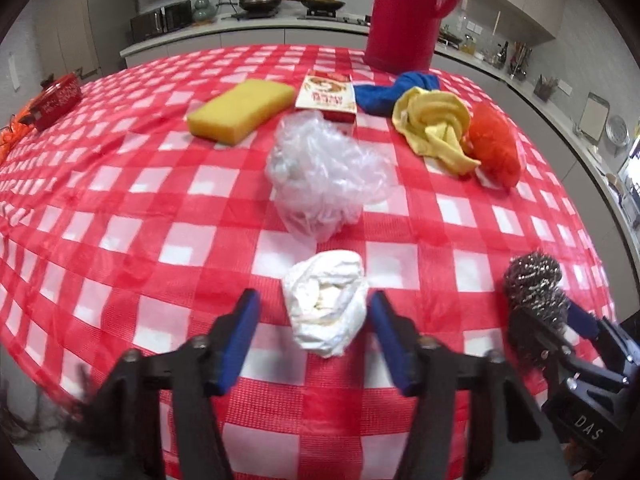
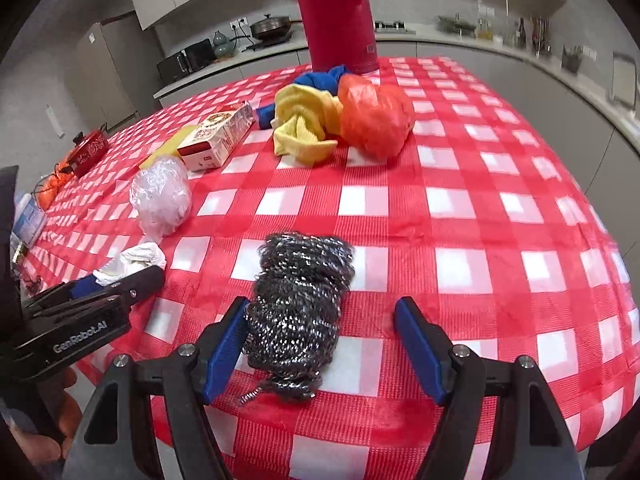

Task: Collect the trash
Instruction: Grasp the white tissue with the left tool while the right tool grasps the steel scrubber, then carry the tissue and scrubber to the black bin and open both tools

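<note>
My left gripper (image 1: 316,306) is open with its blue pads on either side of a crumpled white tissue (image 1: 326,306) near the table's front edge; the tissue also shows in the right wrist view (image 2: 136,262). My right gripper (image 2: 322,308) is open around a steel wool scourer (image 2: 302,312), whose left side touches the left pad; the scourer also shows in the left wrist view (image 1: 534,286). A crumpled clear plastic bag (image 1: 324,168) lies beyond the tissue. An orange plastic bag (image 2: 374,114) lies farther back.
On the red checked tablecloth (image 1: 120,208) are a yellow sponge (image 1: 240,110), a small carton (image 1: 328,96), a yellow cloth (image 1: 434,124), a blue cloth (image 1: 392,90) and a tall red thermos (image 1: 408,12). A small red pot (image 1: 60,98) stands far left. Kitchen counters lie behind.
</note>
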